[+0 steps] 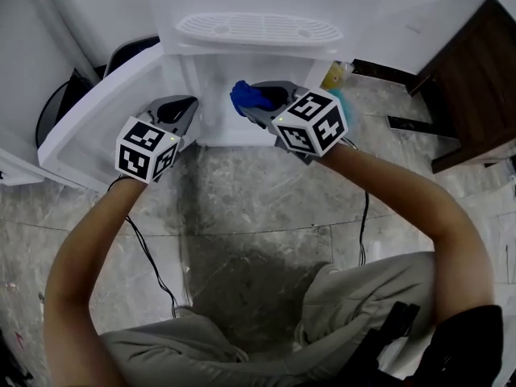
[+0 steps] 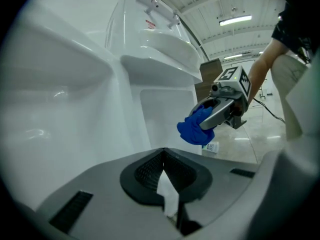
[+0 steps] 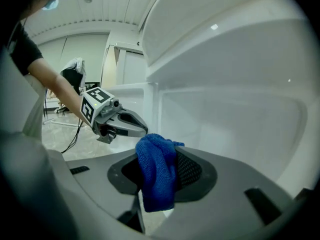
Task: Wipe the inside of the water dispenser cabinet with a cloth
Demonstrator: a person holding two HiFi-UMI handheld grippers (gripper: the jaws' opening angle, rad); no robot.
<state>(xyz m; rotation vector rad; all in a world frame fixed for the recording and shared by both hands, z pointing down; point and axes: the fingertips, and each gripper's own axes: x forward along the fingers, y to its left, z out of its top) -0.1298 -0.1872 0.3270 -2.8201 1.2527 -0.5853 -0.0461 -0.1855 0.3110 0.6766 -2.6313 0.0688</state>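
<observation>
The white water dispenser [image 1: 256, 31] stands with its lower cabinet [image 1: 216, 95] open and the door [image 1: 93, 131] swung out to the left. My right gripper [image 1: 251, 107] is shut on a bunched blue cloth [image 1: 248, 95] right at the cabinet mouth. In the right gripper view the cloth [image 3: 156, 176] hangs between the jaws in front of the cabinet's white inner wall [image 3: 230, 119]. My left gripper [image 1: 190, 105] is shut beside the cabinet's left edge, next to the door. A thin white strip [image 2: 168, 196] shows at its pads; I cannot tell what it is.
A dark wooden cabinet [image 1: 472, 79] stands at the right. A yellow bottle [image 1: 334, 74] sits by the dispenser's right side, and a small white bottle [image 2: 212, 147] on the floor. A black bin [image 1: 63, 107] is behind the door. Cables [image 1: 153, 264] trail over the marble floor.
</observation>
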